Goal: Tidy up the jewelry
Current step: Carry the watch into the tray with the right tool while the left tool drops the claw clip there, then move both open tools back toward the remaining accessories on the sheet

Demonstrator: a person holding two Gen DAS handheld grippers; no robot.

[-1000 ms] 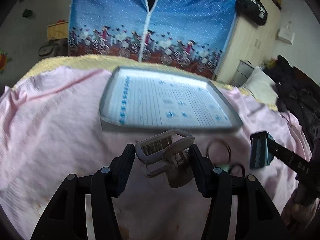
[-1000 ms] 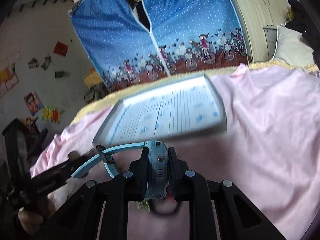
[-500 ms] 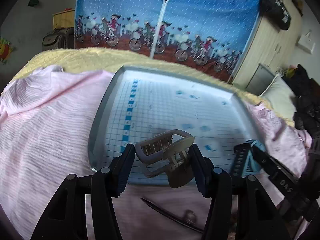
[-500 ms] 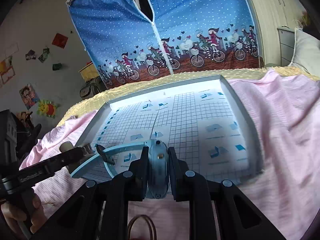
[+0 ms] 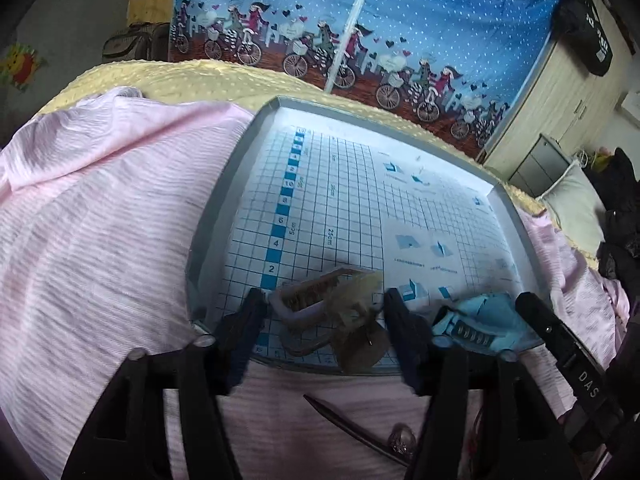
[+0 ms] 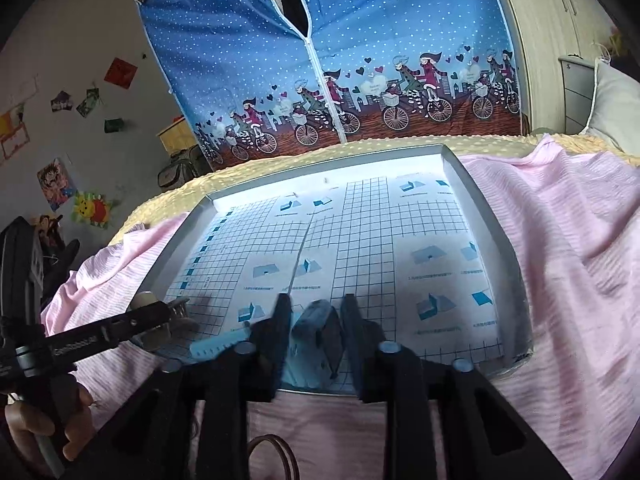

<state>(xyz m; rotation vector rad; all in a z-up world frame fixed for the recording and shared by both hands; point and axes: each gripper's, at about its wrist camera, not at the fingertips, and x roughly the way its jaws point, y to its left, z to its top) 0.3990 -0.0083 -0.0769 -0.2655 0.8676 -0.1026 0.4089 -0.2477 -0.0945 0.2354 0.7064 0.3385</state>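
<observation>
Both grippers sit over the near edge of the tray (image 5: 224,208) on the bed. Left gripper (image 5: 326,308) is clamped on a beige hair claw (image 5: 340,304), hanging just inside the tray's near-left corner. Right gripper (image 6: 316,320) is squeezing a blue watch (image 6: 320,332) at the near edge, strap (image 6: 216,344) sticking out left.

Biggest risk imo: letting go this close to the rim, so stuff tips back onto the pink sheet (image 5: 100,240). Also the two tools are really near each other, and that loose strap could snag the left one. The bed's soft, so the tray could rock.
</observation>
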